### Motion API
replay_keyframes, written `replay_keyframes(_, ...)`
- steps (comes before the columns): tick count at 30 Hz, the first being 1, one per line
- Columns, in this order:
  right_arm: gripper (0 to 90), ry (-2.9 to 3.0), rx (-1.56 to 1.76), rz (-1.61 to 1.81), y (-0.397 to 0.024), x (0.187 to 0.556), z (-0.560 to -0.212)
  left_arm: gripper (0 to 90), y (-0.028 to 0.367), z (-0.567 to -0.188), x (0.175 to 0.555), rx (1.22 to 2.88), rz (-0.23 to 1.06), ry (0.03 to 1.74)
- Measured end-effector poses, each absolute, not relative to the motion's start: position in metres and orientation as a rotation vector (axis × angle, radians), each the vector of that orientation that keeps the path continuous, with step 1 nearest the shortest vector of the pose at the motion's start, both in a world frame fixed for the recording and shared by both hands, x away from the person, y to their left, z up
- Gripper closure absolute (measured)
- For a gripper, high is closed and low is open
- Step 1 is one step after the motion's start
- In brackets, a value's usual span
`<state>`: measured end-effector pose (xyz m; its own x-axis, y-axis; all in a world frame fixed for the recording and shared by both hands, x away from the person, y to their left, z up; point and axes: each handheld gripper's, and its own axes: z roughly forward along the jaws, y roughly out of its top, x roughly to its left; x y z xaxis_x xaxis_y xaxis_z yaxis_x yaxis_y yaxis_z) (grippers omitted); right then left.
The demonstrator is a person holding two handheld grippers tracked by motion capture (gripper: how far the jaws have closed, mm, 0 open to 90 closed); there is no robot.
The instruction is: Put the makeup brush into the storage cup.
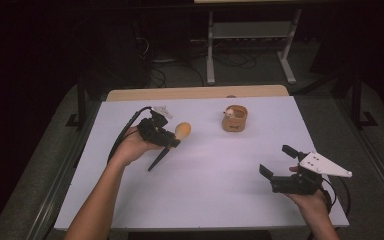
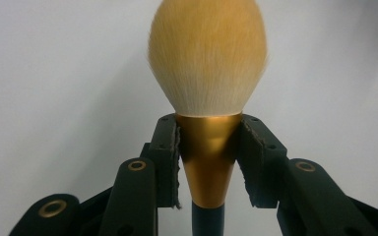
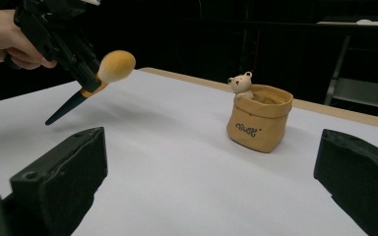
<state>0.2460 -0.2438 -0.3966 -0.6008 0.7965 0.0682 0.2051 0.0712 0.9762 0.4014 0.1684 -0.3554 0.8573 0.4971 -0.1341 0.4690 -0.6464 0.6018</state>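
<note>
The left gripper (image 1: 172,141) pinches a fluffy tan makeup brush (image 2: 207,73) by its gold ferrule above open white table (image 1: 205,190), well apart from the bear-trimmed pouch (image 3: 259,117); the right gripper (image 1: 278,160) is spread.

Left forearm comes in from the near edge, angled toward the middle, hand wrapped round the left tool (image 1: 172,141), which is lifted clear of the table (image 1: 205,200); its jaws are clamped tight on something held between the pads (image 2: 170,147). Over on the right, the hand sits low near the front edge, the right tool (image 1: 279,160) pointing up the table, jaws spread wide with nothing between them.
</note>
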Motion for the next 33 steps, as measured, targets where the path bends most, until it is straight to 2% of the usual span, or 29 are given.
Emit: replay_keyframes(33, 0.0, 1.867, 0.985, 1.555, -0.241, 0.246, -0.397, 62.6, 0.202, -0.344, 0.36, 2.007, 0.116, 0.584)
